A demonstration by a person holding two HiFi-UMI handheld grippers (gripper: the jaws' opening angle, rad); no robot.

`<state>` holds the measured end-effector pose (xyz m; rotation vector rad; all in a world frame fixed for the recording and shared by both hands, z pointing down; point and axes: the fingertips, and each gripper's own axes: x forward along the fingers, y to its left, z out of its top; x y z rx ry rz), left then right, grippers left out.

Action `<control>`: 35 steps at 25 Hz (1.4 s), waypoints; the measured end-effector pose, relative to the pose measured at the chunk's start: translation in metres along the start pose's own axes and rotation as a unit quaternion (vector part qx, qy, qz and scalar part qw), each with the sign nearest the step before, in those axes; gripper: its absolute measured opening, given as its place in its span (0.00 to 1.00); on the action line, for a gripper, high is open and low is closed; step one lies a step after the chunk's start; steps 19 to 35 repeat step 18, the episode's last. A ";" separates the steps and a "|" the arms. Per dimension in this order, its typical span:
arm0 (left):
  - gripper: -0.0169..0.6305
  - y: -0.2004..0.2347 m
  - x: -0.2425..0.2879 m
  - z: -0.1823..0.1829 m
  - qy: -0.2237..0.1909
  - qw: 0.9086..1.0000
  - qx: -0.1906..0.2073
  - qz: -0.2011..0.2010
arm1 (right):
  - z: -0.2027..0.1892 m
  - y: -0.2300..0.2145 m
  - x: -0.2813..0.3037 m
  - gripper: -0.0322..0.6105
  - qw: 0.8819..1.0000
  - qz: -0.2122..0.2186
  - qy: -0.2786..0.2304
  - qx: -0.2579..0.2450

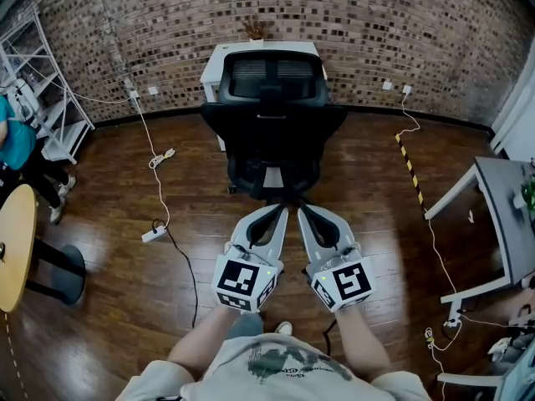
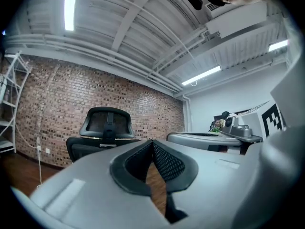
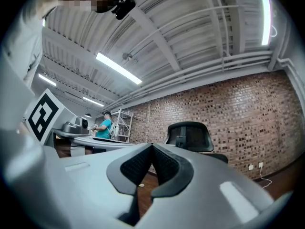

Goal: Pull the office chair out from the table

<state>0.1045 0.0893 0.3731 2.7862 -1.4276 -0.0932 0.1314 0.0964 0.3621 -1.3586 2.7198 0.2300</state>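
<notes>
The black office chair [image 1: 272, 115] stands with its mesh back toward me, pushed in at a white table [image 1: 216, 60] against the brick wall. My left gripper [image 1: 282, 211] and right gripper [image 1: 303, 210] lie side by side just short of the chair's lower back, pointing at it. Both are shut, tips together, with nothing between the jaws. In the left gripper view the chair [image 2: 106, 128] stands some way beyond the shut left gripper [image 2: 152, 142]. The right gripper view shows the chair [image 3: 190, 137] past the shut right gripper [image 3: 152, 146]. Neither gripper touches the chair.
A white cable and power strip [image 1: 153, 234] lie on the wood floor at left. A round wooden table [image 1: 15, 249], a white shelf [image 1: 42, 82] and a person in teal [image 1: 12, 140] are at far left. A grey desk [image 1: 501, 215] and striped floor tape [image 1: 410, 170] are at right.
</notes>
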 end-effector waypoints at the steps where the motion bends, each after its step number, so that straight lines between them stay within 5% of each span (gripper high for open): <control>1: 0.05 -0.003 0.000 -0.002 0.000 1.000 0.001 0.000 | -0.002 0.000 -0.003 0.05 1.000 0.001 0.001 0.000; 9: 0.05 -0.031 -0.006 -0.006 0.001 1.000 0.002 0.001 | -0.005 -0.001 -0.032 0.05 1.000 0.005 0.009 0.001; 35: 0.05 -0.018 0.017 -0.005 0.004 1.000 0.000 0.000 | -0.009 -0.017 -0.012 0.05 1.000 0.011 0.013 0.001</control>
